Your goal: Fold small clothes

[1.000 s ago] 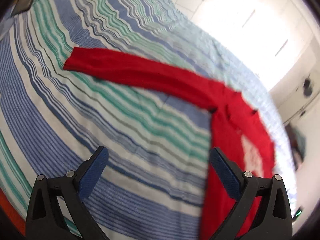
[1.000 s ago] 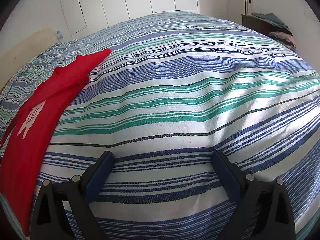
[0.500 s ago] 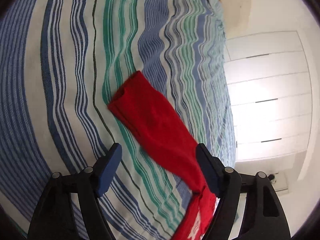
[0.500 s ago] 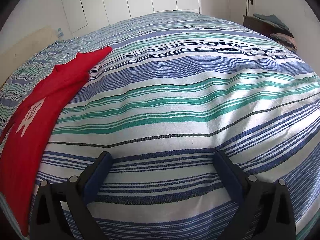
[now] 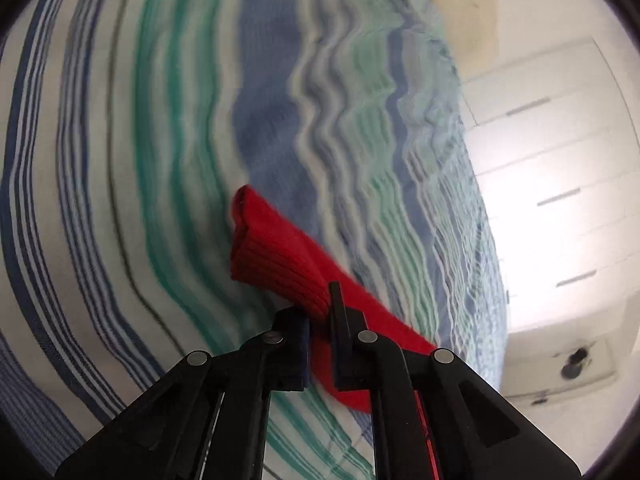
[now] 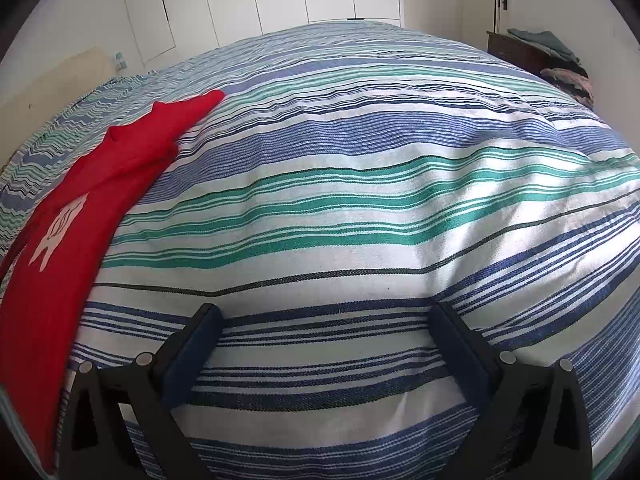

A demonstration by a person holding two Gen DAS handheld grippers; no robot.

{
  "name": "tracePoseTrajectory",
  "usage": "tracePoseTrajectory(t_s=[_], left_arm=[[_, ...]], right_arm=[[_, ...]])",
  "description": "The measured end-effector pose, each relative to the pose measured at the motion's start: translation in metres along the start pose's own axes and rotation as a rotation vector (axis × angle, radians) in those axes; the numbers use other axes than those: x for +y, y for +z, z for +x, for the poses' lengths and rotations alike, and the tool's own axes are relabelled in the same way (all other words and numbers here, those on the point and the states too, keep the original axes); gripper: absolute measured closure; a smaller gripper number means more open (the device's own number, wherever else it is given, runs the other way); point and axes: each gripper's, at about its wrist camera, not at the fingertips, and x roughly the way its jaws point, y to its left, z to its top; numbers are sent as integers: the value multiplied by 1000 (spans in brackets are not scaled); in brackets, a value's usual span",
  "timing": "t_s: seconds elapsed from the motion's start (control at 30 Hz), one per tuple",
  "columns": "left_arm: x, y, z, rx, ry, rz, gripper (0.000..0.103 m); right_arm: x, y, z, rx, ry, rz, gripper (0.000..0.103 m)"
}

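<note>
On my left wrist view, the left gripper (image 5: 320, 320) has its two fingers drawn close together, pinching the red sleeve (image 5: 280, 256) of the garment between them. The ribbed cuff end sticks out past the fingertips toward 11 o'clock, while the rest of the sleeve runs back toward 4 o'clock, passing behind the right-hand finger (image 5: 340, 320). The sleeve lies over the striped bedspread (image 5: 160, 160), whose blue, green and white bands are blurred in this view. White cupboard doors (image 5: 560, 160) glare at 3 o'clock.

On my right wrist view, the right gripper (image 6: 326, 344) has its fingers spread wide apart with nothing between them but bedspread (image 6: 360, 200). The red sweater (image 6: 80, 220) lies flat on the bed well off at 9 to 10 o'clock from these fingers, apart from them, with a white print (image 6: 56, 232) on its front. One sleeve tip (image 6: 208, 98) points up toward 11 o'clock; the lower body of the garment runs down the left edge of the frame, near the left-hand finger (image 6: 196, 344) but not touching it. At 2 o'clock a dark dresser (image 6: 520, 52) holds a heap of folded clothes (image 6: 548, 40).
</note>
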Motion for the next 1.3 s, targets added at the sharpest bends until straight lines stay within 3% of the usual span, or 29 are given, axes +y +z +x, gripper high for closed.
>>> tracePoseTrajectory(t_s=[0.07,0.17,0.23,0.33,0.4,0.47,0.5,0.6,0.7,0.8,0.9,1.0,1.1,1.23,1.3], left_arm=[[-65,-7,-8,-37,14,213,98],[-183,-40,-13,-54,-67,512,98],[-257,-85,-18,-51,-144,697,98],[-349,-178,-15,-27,-268,944,97],[-377,-247,-4,22,-316,1062,93],[-380,-321,22,156,-305,1144,58],[-370,-354,34,231,-263,1165,32],[-320,-414,40,390,-225,1197,37],[-278,-411,15,446,-220,1158,38],[-250,-341,-3,375,-191,1027,37],[-227,-253,6,259,-95,908,32],[-207,-205,17,186,69,953,32],[-207,-211,27,199,63,1112,31],[-218,-254,52,326,-12,1295,29],[-220,-266,74,318,62,1347,29]], right_arm=[[0,0,1,1,-3,-2,1],[0,0,1,-1,-2,-3,1],[0,1,1,-1,-2,-3,1],[0,1,1,-1,-2,-2,1],[0,1,1,0,-3,-3,1],[0,1,1,-1,-2,-3,1],[0,1,1,0,-2,-3,1],[0,1,1,2,-2,-4,1],[0,0,1,0,2,-3,0],[-1,1,2,1,5,-3,0],[1,2,2,6,-3,-8,0],[3,3,3,9,-11,-14,0],[3,3,3,10,-14,-16,0],[3,2,3,11,-18,-18,0],[3,3,4,12,-21,-21,0]])
